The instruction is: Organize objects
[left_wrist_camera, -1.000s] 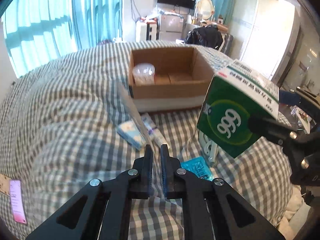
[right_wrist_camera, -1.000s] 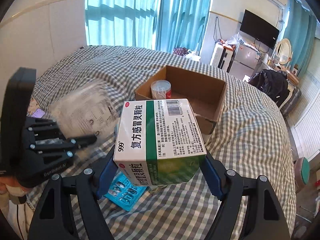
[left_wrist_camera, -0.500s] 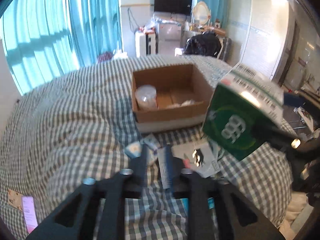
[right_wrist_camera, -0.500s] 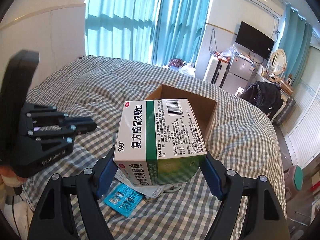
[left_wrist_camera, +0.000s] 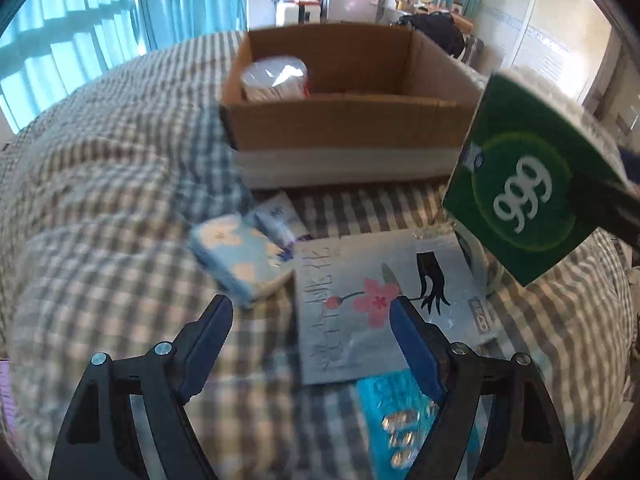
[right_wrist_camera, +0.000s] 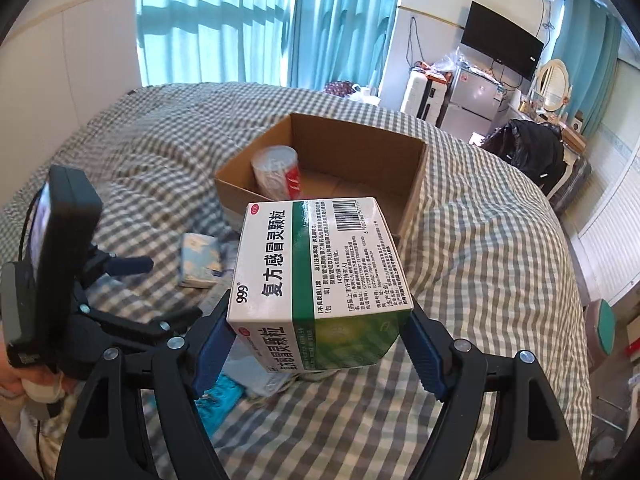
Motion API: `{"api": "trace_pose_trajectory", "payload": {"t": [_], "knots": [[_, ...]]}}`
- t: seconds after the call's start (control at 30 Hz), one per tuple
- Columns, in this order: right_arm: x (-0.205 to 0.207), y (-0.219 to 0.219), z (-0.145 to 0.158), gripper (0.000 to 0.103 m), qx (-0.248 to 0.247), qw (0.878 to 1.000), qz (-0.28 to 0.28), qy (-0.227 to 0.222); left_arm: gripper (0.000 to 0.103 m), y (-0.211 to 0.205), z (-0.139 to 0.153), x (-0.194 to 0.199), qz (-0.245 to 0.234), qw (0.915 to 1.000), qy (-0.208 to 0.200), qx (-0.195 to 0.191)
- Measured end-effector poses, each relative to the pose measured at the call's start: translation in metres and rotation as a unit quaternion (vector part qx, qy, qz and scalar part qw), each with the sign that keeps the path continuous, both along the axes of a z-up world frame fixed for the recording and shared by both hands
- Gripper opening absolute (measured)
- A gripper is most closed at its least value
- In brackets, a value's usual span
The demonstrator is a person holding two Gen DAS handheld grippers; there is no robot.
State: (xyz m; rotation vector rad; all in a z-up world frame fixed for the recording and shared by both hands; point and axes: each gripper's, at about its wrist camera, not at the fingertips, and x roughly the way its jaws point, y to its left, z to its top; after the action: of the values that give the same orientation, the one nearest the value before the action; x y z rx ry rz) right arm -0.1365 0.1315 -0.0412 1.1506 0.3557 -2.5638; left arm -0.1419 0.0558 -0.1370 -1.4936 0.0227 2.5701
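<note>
My right gripper (right_wrist_camera: 320, 332) is shut on a green and white 999 medicine box (right_wrist_camera: 316, 268), held above the bed in front of the open cardboard box (right_wrist_camera: 416, 184). The medicine box also shows at the right of the left wrist view (left_wrist_camera: 524, 204). My left gripper (left_wrist_camera: 312, 340) is open and empty, low over a flat packet with a pink flower print (left_wrist_camera: 380, 300). A blue floral tissue pack (left_wrist_camera: 236, 256), a small white packet (left_wrist_camera: 280, 216) and a blue blister pack (left_wrist_camera: 396, 420) lie on the checked bedcover. A clear tub (left_wrist_camera: 276, 80) stands inside the cardboard box (left_wrist_camera: 344, 120).
The checked bed (right_wrist_camera: 480, 240) slopes off at the right edge. White cable loops (left_wrist_camera: 488, 276) lie under the medicine box. Curtains, a fridge, a TV and a black bag stand beyond the bed.
My left gripper has opened and moved closer to the cardboard box; the flat flower packet it held edge-on now lies on the bed. My right gripper still holds the medicine box.
</note>
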Motion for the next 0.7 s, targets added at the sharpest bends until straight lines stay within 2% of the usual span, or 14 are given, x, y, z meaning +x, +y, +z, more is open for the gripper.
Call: {"api": "trace_pose_trajectory", "payload": {"t": [0.13, 0.23, 0.33, 0.57, 0.7], "knots": [[-0.013, 0.010, -0.013, 0.077, 0.008, 1.000, -0.006, -0.004, 0.083, 0.017, -0.023, -0.014, -0.012, 0.9996, -0.025, 0.007], [-0.023, 0.020, -0.016, 0.077, 0.006, 1.000, -0.012, -0.006, 0.087, 0.030, -0.040, -0.024, -0.025, 0.9983, -0.052, 0.007], [-0.029, 0.029, -0.020, 0.077, -0.001, 1.000, -0.015, -0.005, 0.086, 0.033, -0.044, -0.028, -0.031, 0.9980, -0.048, 0.026], [-0.030, 0.031, -0.026, 0.077, -0.004, 1.000, -0.013, -0.010, 0.032, 0.018, -0.035, -0.023, -0.025, 0.9973, -0.054, 0.044], [-0.025, 0.028, -0.023, 0.077, -0.004, 1.000, -0.013, -0.011, 0.018, 0.005, -0.019, -0.010, -0.025, 0.9973, -0.041, 0.055]]}}
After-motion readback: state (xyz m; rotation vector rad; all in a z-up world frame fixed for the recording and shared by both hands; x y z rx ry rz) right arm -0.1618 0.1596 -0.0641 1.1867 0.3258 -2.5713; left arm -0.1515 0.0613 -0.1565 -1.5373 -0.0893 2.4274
